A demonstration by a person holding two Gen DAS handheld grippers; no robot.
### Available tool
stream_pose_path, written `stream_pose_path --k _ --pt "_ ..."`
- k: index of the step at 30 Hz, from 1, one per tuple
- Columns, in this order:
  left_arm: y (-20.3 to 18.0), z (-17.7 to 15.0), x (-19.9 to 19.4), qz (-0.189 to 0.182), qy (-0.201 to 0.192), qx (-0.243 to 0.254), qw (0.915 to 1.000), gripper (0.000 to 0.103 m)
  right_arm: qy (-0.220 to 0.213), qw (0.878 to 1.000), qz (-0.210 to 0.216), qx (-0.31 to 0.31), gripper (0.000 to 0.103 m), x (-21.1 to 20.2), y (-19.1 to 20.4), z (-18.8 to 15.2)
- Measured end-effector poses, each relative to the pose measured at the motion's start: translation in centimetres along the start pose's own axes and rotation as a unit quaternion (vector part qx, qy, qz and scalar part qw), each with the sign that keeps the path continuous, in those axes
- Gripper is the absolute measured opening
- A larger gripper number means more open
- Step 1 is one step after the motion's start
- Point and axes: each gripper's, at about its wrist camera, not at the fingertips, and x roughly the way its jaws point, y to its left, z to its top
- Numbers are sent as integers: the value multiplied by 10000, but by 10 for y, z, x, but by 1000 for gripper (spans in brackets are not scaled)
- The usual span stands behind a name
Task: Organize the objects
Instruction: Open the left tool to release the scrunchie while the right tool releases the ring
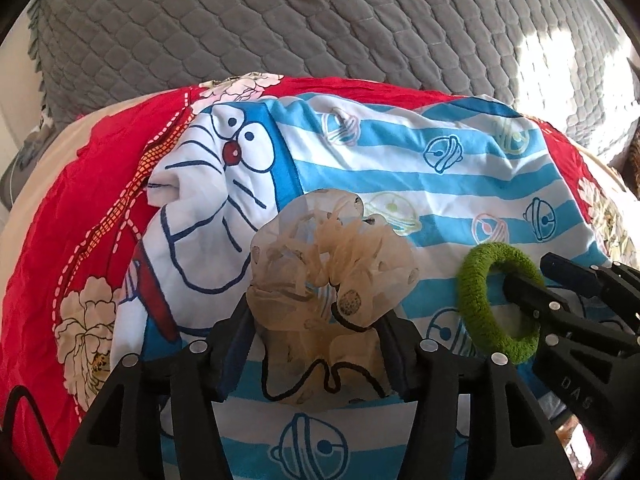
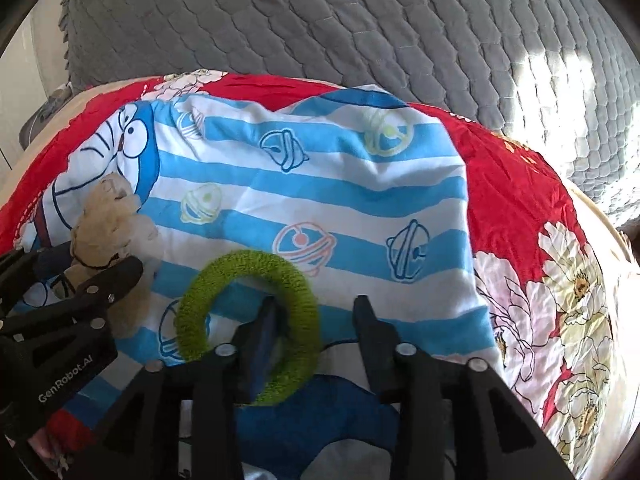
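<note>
A beige sheer scrunchie with dark spots and a black elastic sits between the fingers of my left gripper, which closes on it from both sides. It also shows at the left of the right wrist view. A green fuzzy hair band hangs on the left finger of my right gripper, whose jaws stand open. The band and the right gripper also show at the right of the left wrist view. Both are above a blue-striped Doraemon cloth.
The Doraemon cloth lies over a red floral sheet. A grey quilted cover lies behind, sunlit at the right. The left gripper body is at the left of the right wrist view.
</note>
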Motion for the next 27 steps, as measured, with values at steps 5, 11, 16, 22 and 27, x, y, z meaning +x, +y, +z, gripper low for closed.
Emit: stream_pose_path --k 5,11,16,22,27 --pt "4 -2 -6 -39 15 -58 10000 69 -55 10000 -25 12 41 -5 -4 0" --pt "8 0 -13 -31 18 -34 10000 74 -201 9997 -94 -64 52 -15 -4 0" --pt "8 2 -21 -55 12 3 10000 75 -266 9996 -80 -75 52 -23 -6 1" --pt "5 3 -29 -18 30 144 9999 77 -326 9994 -44 -64 52 -30 -7 1" --pt "9 4 -34 -121 74 111 9998 78 -375 9993 62 -56 52 -36 -6 0"
